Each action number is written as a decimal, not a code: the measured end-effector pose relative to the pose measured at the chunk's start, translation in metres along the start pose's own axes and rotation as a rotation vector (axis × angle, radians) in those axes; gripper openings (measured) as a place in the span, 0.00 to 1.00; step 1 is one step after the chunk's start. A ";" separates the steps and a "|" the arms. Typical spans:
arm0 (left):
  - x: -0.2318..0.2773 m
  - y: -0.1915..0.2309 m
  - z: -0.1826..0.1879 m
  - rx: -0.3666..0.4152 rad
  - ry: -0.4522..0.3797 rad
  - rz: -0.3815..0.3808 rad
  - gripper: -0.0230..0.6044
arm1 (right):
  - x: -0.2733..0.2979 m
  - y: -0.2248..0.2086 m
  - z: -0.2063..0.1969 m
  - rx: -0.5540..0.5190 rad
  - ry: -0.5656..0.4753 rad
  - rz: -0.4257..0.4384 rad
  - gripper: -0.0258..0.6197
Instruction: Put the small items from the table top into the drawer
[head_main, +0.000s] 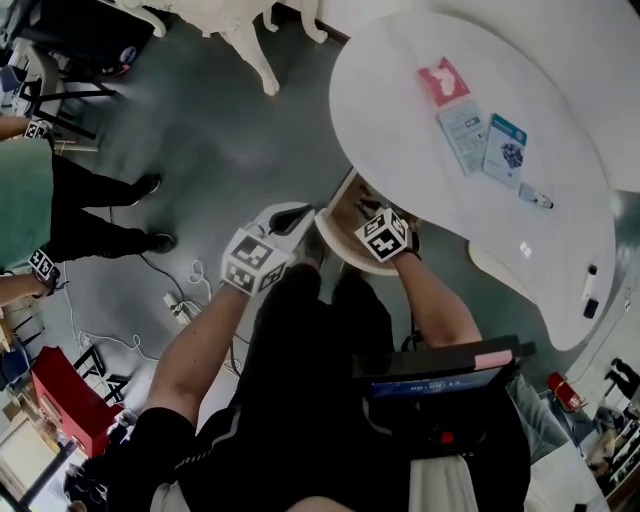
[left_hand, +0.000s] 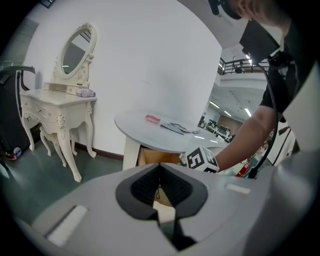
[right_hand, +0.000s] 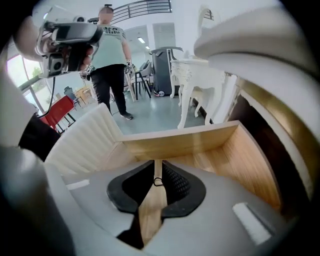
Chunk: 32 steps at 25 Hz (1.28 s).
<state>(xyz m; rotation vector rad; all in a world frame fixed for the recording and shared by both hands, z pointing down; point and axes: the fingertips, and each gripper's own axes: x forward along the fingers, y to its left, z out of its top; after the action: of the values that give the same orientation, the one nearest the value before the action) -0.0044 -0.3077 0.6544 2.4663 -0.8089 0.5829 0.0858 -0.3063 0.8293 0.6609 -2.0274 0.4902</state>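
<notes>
While the right claw (right_hand: 157, 169) gapes slightly over the drawer (right_hand: 185, 141), left claw (left_hand: 160, 172) is closed

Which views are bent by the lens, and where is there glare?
Head view: edges curve mildly, white table top evenly bright. Left gripper view: strong fisheye, dark corners. Right gripper view: fisheye bows the drawer wall; windows at left look washed out.

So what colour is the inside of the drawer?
The drawer is light wood brown inside, with faint grain stripes. The right gripper view shows it best.
</notes>
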 end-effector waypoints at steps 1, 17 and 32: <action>-0.003 -0.003 0.002 0.002 -0.007 0.006 0.04 | -0.006 0.004 0.000 -0.018 -0.004 0.006 0.12; -0.070 -0.067 0.067 0.029 -0.212 0.121 0.04 | -0.152 0.046 0.055 -0.104 -0.307 -0.022 0.04; -0.131 -0.105 0.137 0.105 -0.359 0.154 0.04 | -0.346 0.045 0.154 0.117 -0.803 -0.145 0.04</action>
<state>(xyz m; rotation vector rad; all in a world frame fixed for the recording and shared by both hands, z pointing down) -0.0009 -0.2527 0.4443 2.6621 -1.1396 0.2387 0.1081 -0.2705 0.4502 1.2072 -2.6730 0.2722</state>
